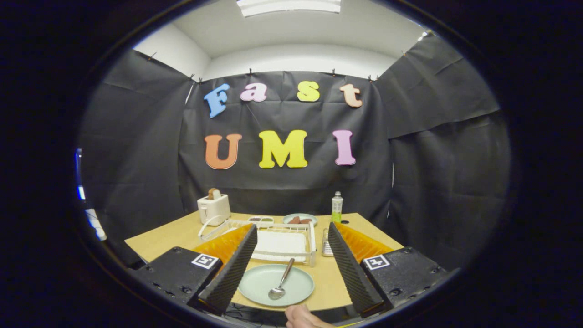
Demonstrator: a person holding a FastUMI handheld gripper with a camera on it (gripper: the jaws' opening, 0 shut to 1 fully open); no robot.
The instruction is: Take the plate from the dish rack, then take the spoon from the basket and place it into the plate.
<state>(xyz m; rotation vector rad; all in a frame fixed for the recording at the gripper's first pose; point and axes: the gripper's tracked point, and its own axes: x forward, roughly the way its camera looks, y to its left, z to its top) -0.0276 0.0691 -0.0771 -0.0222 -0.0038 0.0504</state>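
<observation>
Spoon [281,280] lies in the plate [276,285] between my fingers [233,269], bowl toward me at 6 o'clock, handle running to about 1 o'clock. My gripper [288,266] stands wide apart and holds nothing; I judge the placing done.

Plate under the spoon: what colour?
Pale green plate, gripper view; tongs open above it.

A ceiling light panel [288,5] is shining down from overhead, lighting the booth evenly. The table [182,234] is showing bright and clear, with soft shadows lying under the plate [255,282]. The spoon [280,284] is glinting faintly. Straight lines are bending toward the edges under fisheye distortion, and the view is darkening there.
</observation>
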